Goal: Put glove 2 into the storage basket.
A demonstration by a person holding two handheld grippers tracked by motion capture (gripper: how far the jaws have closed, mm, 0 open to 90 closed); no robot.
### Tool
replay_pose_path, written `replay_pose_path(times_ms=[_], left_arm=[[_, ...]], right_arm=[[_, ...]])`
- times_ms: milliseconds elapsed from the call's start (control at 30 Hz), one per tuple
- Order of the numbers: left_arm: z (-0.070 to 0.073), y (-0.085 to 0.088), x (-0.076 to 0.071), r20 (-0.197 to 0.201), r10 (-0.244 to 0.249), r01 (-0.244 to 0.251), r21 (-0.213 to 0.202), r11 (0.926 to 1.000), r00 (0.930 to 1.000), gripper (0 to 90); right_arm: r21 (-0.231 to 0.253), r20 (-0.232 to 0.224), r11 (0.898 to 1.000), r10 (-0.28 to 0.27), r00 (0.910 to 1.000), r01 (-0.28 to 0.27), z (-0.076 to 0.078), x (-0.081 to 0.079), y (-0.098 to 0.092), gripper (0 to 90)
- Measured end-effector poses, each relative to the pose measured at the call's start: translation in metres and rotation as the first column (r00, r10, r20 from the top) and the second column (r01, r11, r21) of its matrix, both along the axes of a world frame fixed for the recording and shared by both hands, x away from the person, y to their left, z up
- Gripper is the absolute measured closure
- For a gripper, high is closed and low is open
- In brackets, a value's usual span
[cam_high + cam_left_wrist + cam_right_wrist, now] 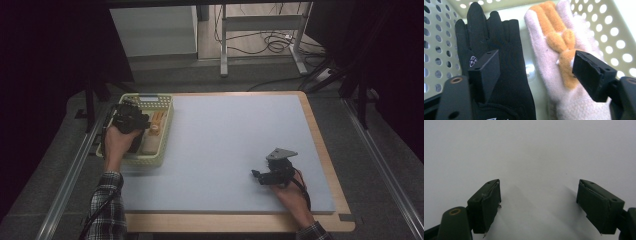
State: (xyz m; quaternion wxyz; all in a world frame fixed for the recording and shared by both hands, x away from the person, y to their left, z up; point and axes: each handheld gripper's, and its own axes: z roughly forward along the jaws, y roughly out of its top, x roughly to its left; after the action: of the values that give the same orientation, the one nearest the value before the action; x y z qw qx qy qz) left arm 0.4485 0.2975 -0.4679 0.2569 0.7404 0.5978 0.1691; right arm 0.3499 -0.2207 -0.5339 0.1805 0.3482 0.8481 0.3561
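Note:
A pale green perforated basket [167,131] stands at the table's left edge. In the left gripper view, a black glove [496,50] and a cream glove with orange fingers [554,40] lie side by side on the floor of the basket [439,37], fingers pointing away. My left gripper [536,72] hovers just above them with its jaws apart and nothing pressed between the pads. From above, the left gripper [127,117] covers the black glove, and the cream glove [156,125] shows beside it. My right gripper [260,176] rests low over the grey mat, and its jaws [537,202] are open and empty.
A grey mat [235,140] covers most of the wooden table [330,165]. Metal rails [385,170] run along both sides. Behind the table are a metal frame [224,45] and loose cables [272,42] on the floor.

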Motion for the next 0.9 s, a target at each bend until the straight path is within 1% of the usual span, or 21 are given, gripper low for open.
replay_pose_path(times_ms=[133,333,400,633,900], left_arm=[[0.003,0.000,-0.005,0.024,-0.021,0.021,-0.012,0.9997,0.9995,18.2],[0.008,0.000,-0.014,0.047,-0.045,0.046,-0.011,0.9989,0.9979,14.7],[0.009,0.000,-0.017,0.056,-0.054,0.055,-0.021,0.9982,0.9970,13.4],[0.014,0.001,-0.028,0.073,-0.077,0.081,-0.045,0.9957,0.9944,10.3],[0.018,-0.001,-0.038,0.080,-0.100,0.104,-0.048,0.9934,0.9917,6.3]], right_arm=[[0.000,-0.001,1.000,-0.001,1.0000,0.001,0.000,0.000,0.000,19.2],[-0.002,-0.001,1.000,0.000,1.0000,0.000,0.000,0.000,0.000,19.2],[-0.002,-0.001,1.000,-0.001,1.0000,0.001,0.000,0.000,0.000,19.2],[-0.002,-0.001,1.000,-0.001,1.0000,0.001,0.000,0.000,0.000,19.2],[-0.003,-0.001,1.000,-0.001,1.0000,0.001,0.000,0.000,0.000,19.1]])
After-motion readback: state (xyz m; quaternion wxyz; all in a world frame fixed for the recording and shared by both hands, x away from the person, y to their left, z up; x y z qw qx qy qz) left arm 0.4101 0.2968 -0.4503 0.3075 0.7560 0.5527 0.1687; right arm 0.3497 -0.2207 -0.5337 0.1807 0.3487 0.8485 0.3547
